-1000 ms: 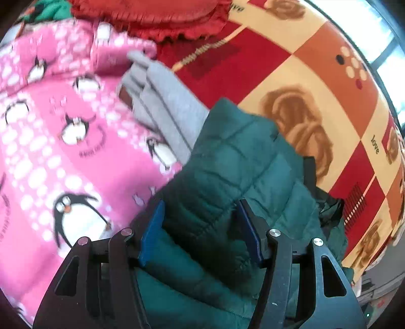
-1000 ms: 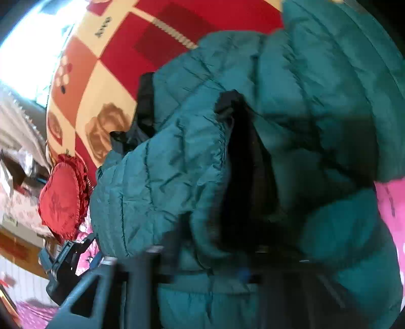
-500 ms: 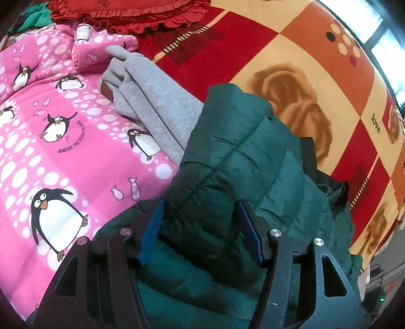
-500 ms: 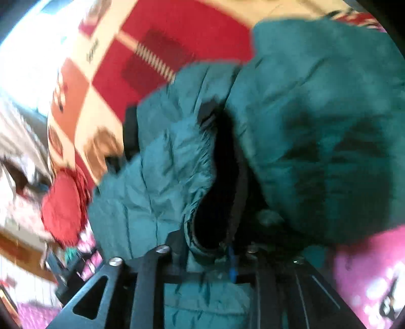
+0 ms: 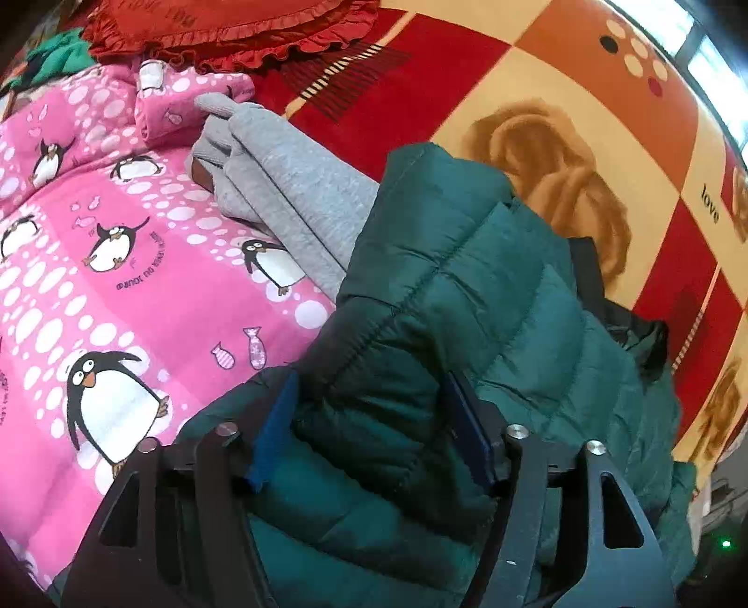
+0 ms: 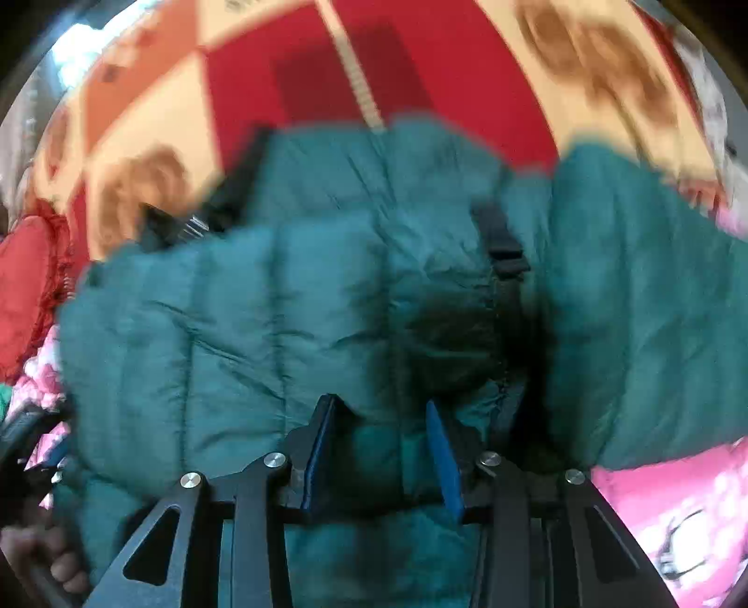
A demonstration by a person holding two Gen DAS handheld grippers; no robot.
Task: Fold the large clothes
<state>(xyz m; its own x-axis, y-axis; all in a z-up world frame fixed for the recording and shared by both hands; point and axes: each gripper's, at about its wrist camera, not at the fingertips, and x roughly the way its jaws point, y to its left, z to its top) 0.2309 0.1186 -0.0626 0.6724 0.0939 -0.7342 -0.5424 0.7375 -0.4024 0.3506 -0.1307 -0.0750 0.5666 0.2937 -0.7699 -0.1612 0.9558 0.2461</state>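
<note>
We have the dark green quilted puffer jacket (image 5: 467, 299) bunched on the bed, half on the pink penguin-print blanket (image 5: 117, 262) and half on the red, orange and cream checked bedspread (image 5: 561, 79). Our left gripper (image 5: 369, 421) has a thick roll of the padding between its blue pads, and its jaws are opening, so we judge this to be a release. Our right gripper (image 6: 381, 449) is also opening, its fingers apart with jacket fabric puffing up between them but not clearly pinched.

To do this well, we should let both folds settle flat before lifting away, then press the air out, since the slippery filling will likely spring back.

A folded grey knit garment (image 5: 290, 187) lies just beside the jacket, partly under its edge, and could get dragged. A red frilled cushion (image 5: 233, 28) sits further off. The right view is blurred.
</note>
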